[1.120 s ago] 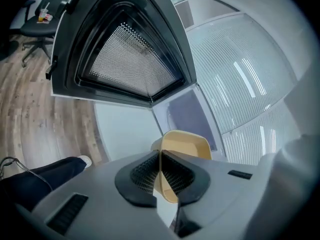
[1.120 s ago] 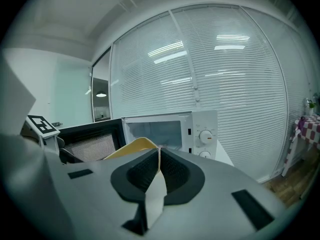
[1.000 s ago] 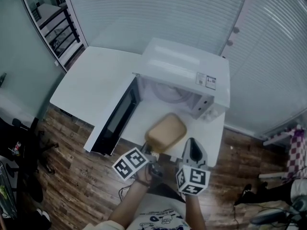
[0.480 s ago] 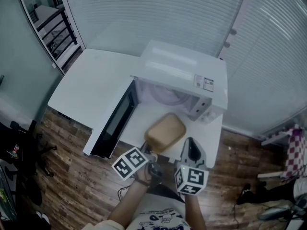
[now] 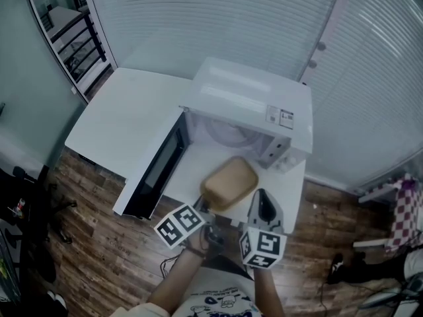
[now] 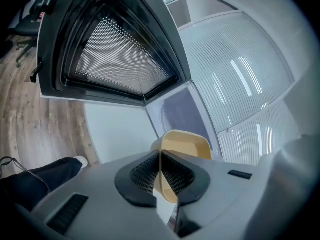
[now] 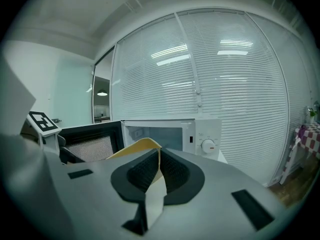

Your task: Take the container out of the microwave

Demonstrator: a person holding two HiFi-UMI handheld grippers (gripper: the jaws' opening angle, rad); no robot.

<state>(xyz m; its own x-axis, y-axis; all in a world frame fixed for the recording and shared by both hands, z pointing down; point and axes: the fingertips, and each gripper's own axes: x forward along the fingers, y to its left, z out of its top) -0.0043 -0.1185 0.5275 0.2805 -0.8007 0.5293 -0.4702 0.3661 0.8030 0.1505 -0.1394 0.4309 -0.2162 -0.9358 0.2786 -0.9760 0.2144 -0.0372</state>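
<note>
Tan container (image 5: 229, 182) sat clear of the open microwave (image 5: 254, 101), just in front of its cavity and over the white surface (image 5: 125, 114). The left gripper (image 5: 203, 207) and right gripper (image 5: 260, 203) each had jaws pinched narrowly on its rim. Removal looked done; only setting it down seemed left.

The container (image 5: 229, 182) is at 6 o'clock from the microwave (image 5: 254, 94), above the table (image 5: 125, 117). The open door (image 5: 158, 167) stands at the container's 9 o'clock.

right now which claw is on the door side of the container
The left claw, clamped on the container rim toward the open door; the right claw grips the other side.
</note>
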